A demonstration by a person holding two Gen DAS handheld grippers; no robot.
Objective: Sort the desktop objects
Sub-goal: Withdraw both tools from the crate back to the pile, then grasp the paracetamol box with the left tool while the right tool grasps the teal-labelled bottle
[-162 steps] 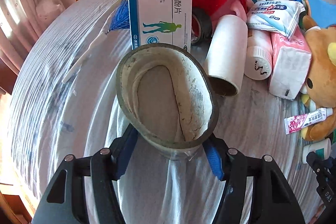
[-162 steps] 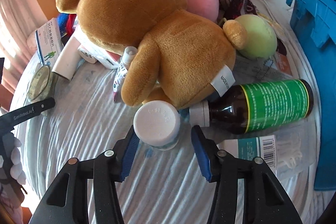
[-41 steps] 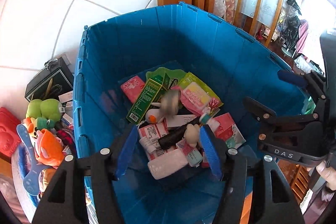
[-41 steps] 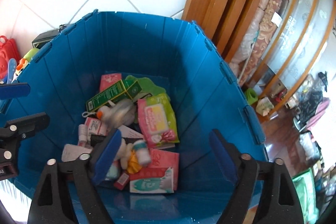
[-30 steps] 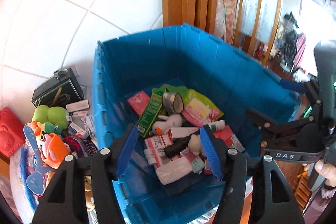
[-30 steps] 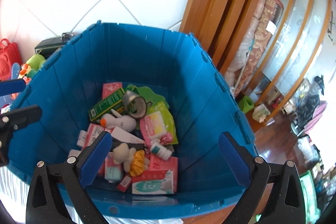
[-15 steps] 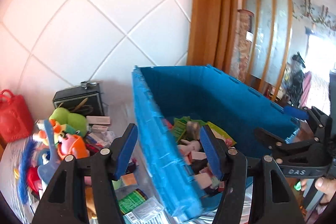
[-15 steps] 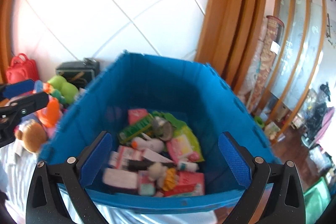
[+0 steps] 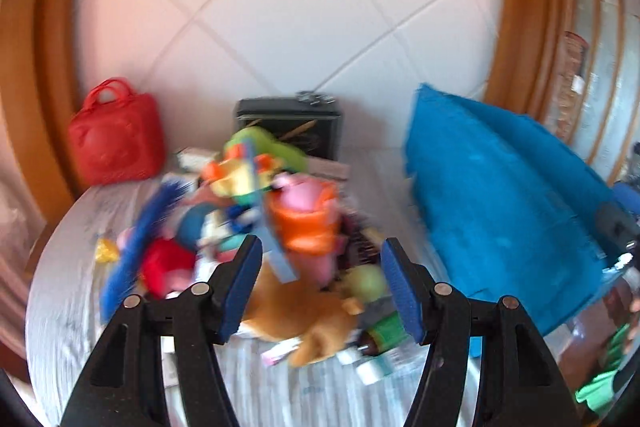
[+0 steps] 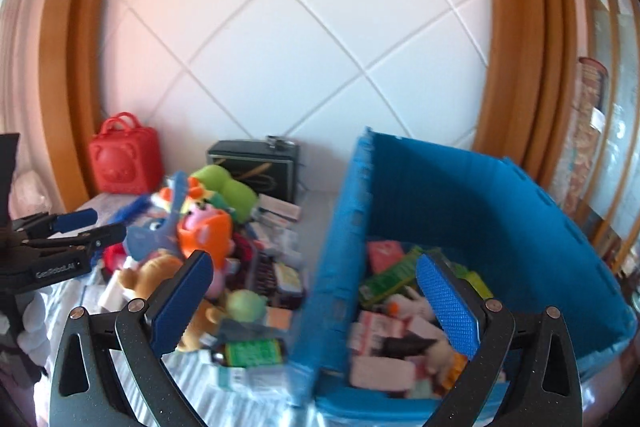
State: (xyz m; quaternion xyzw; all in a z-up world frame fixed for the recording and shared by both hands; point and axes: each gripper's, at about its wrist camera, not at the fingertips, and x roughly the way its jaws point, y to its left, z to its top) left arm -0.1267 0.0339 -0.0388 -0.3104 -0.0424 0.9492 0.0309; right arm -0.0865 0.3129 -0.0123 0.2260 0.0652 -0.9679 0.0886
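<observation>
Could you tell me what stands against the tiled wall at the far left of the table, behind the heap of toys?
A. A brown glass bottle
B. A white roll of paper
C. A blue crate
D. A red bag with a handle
D: the red bag, with its handle on top, stands by the wall at the table's far left, left of the black box; the blue crate is on the right.

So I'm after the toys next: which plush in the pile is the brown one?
The brown teddy bear, lying at the pile's near edge on the table, below the orange toy; the other plush there are green, pink or orange.
</observation>
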